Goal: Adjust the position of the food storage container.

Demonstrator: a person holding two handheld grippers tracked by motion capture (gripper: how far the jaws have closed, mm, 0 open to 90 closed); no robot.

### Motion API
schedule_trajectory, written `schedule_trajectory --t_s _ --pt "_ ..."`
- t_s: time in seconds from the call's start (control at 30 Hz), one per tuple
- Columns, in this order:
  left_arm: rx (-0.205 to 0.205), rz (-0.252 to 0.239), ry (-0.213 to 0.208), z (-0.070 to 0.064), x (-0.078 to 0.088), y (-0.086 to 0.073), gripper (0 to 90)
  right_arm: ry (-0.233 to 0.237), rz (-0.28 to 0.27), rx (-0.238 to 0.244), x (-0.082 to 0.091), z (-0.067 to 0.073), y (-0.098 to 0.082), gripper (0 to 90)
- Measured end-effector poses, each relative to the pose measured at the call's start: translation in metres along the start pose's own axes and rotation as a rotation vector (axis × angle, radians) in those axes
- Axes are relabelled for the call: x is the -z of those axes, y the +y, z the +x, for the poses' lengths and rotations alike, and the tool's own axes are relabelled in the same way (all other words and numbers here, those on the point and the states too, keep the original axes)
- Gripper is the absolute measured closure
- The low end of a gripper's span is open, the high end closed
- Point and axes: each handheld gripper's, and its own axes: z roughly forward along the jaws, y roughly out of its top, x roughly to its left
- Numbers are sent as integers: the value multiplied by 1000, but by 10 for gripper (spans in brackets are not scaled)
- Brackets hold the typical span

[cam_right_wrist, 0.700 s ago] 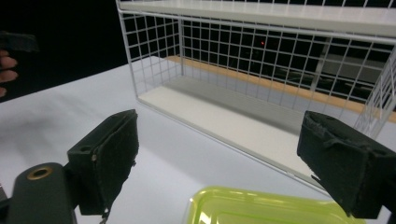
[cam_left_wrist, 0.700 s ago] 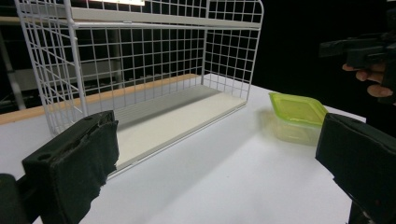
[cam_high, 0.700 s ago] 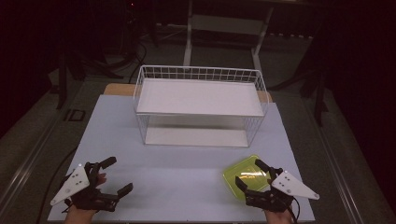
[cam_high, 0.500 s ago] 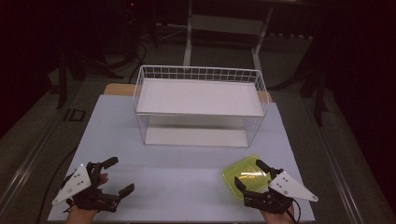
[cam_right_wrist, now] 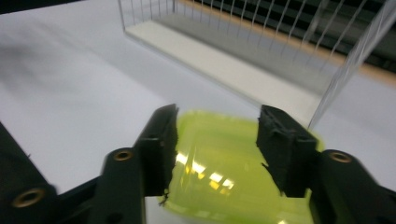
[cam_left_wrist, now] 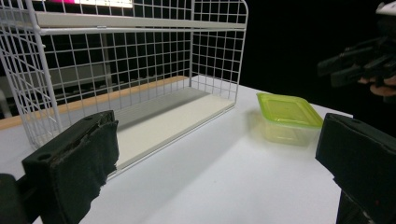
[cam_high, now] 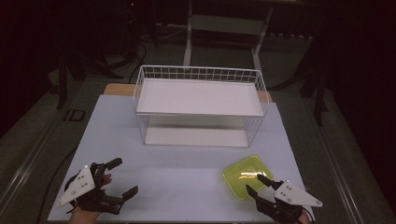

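High view first: the green container [cam_high: 246, 176] sits lid-on at the near right of the table [cam_high: 187, 172], flat on the pale surface. Right claw [cam_high: 256, 184] hangs just at its near edge, jaws half spread; from the frames nothing is pinched, and the jaws have just been moving. Right gripper view looks down between those two black pads onto the shiny green lid [cam_right_wrist: 219, 168], pads apart from it on either side.

Over on the near left, the left claw [cam_high: 122, 176] is spread as wide as it goes, empty, a hand behind it, well apart from the container. Left gripper view shows the container [cam_left_wrist: 288, 112] across bare table, with the right claw [cam_left_wrist: 357, 60] above and beyond it.

Behind it all stands a white wire rack [cam_high: 200, 105] at mid-table, one white shelf board up top and one at the bottom. Container lies just off its right front corner, not touching.

Room is dark; a table frame [cam_high: 224, 23] and cables stand on the floor beyond.
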Motion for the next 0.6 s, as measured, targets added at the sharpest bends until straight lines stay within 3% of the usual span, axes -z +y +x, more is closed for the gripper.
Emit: schedule_trajectory --t_s 0.13,0.2,0.23,0.3,0.37,0.6 --pt "3 5 5 1 0 -1 0 3 83 -11 -2 -9 -12 679" --pt "4 5 6 1 0 -1 0 7 93 -11 -3 -11 -14 721" --pt "0 9 8 2 0 -1 0 22 123 -10 -5 -14 -19 817" --pt "1 11 5 2 -1 -2 0 33 133 -1 -7 -15 -23 883" --pt "0 15 3 2 -2 -2 0 52 143 17 -11 -15 -26 898" --pt "-2 19 5 2 -2 -3 0 112 172 14 -14 -14 -34 900"
